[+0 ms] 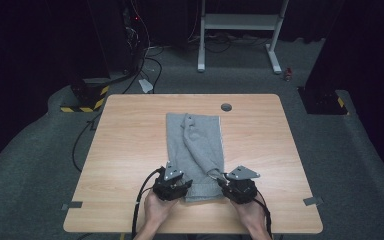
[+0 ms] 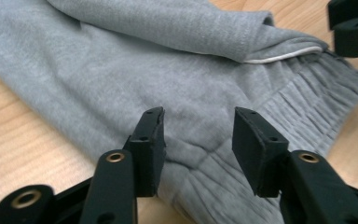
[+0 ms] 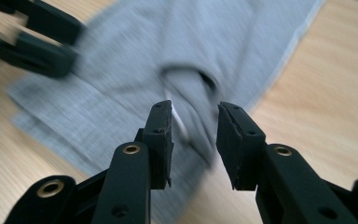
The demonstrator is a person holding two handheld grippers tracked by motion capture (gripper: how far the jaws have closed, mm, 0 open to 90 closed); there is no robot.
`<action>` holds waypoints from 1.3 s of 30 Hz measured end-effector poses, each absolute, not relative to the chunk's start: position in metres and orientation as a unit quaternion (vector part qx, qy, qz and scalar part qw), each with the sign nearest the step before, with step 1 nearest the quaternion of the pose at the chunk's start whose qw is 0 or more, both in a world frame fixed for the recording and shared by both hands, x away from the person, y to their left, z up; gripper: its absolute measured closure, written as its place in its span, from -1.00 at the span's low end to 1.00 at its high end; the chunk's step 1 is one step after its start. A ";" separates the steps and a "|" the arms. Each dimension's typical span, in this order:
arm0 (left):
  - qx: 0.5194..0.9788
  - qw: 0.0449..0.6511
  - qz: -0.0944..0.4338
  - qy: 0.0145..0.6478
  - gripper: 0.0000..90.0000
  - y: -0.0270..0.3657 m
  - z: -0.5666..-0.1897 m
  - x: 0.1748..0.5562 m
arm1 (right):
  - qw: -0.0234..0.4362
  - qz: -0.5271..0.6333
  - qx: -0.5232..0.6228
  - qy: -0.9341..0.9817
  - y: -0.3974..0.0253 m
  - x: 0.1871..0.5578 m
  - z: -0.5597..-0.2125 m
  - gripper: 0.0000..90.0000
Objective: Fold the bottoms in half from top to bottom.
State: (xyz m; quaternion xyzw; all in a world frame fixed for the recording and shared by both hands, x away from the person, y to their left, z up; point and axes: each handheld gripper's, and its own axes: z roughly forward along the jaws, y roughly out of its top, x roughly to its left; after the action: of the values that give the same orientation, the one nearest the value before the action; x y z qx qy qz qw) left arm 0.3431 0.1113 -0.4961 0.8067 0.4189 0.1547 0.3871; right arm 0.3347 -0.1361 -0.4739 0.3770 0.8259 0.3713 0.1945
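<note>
A light wooden table [image 1: 130,150] stands on grey carpet in a dark room. At its near edge, the person's two hands come in from below, each holding a gripper.

The left gripper [image 1: 172,184] sits at the near left corner of a folded grey sweatshirt [image 1: 192,145]. In the left gripper view, its jaws stand apart over the ribbed hem [image 2: 223,186], with cloth visible in the gap; neither pad presses the fabric.

The right gripper [image 1: 236,186] sits at the near right corner of the garment. In the right gripper view, its jaws also stand apart, with the sleeve cuff [image 3: 193,107] lying between and just beyond them. This view is blurred, so contact between pads and cuff cannot be confirmed.

The sweatshirt lies flat at the table's centre, running from the near edge toward the far side. One sleeve [image 1: 202,147] is folded diagonally across the body, its cuff ending near the right gripper.

Beyond the garment, a round grey cable port [image 1: 226,107] is set in the tabletop near the far edge. A white frame [image 1: 237,22] stands on the floor behind the table.
</note>
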 end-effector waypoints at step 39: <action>0.805 0.341 0.167 0.456 0.14 0.113 -0.515 0.377 | 0.192 0.333 0.402 0.831 -0.126 0.382 -0.474 0.90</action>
State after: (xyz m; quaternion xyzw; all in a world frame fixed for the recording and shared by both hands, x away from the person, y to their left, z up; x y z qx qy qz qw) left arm 0.3769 0.1127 -0.5155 0.8052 0.4558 0.1671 0.3406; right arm 0.3821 -0.1260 -0.4740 0.4018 0.8311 0.3330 0.1922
